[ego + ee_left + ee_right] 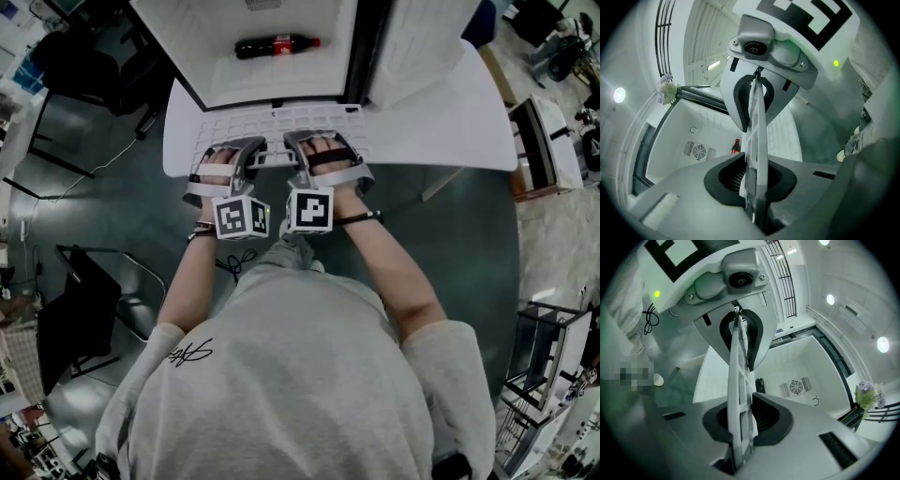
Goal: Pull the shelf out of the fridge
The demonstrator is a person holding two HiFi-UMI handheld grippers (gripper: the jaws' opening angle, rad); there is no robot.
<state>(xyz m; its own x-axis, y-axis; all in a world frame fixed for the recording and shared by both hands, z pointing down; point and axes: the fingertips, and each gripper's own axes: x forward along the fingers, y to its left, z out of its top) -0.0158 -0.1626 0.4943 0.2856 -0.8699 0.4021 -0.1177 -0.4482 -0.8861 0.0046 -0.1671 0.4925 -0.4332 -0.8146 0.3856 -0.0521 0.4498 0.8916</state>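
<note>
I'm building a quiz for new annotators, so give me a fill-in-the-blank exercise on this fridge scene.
The left gripper and the right gripper are each shut on the front edge of the white ____.
Inside the open fridge a dark drink ____ lies on its side.
Its label is ____.
Missing words: shelf; bottle; red.

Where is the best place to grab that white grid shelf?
Its front edge, coming from the open front of the white fridge. The flat white plastic grid shelf is thin, so tongs can close over it, and that edge sticks out. The left tongs and right tongs pinch it there, side by side.
</note>
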